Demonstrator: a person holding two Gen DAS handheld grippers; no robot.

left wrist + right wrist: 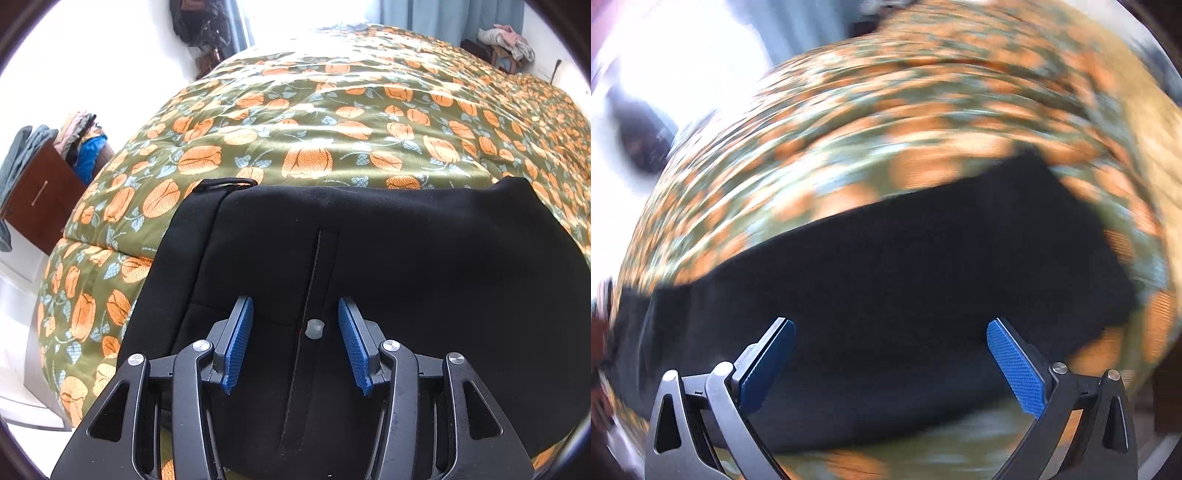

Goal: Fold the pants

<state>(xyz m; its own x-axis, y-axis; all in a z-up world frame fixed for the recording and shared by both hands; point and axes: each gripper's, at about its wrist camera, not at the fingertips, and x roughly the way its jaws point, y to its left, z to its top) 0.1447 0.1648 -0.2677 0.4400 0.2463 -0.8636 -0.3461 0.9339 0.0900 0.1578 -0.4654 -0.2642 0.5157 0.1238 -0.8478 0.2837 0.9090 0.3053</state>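
Left wrist view: black pants (pixel 369 258) are lying folded on a floral bedspread (pixel 332 122), the fly seam and a grey button (pixel 314 328) facing up. The left gripper (pixel 295 314) is hovering over the button, its blue pads (pixel 240 343) standing partly apart and gripping nothing. A wooden cabinet (pixel 44 199) draped with clothes is standing left of the bed.

Right wrist view: heavily blurred. The right gripper (pixel 891 328) is pointing down over the pants (pixel 886 280), jaws spread wide and empty, on the same bedspread (pixel 886 122).
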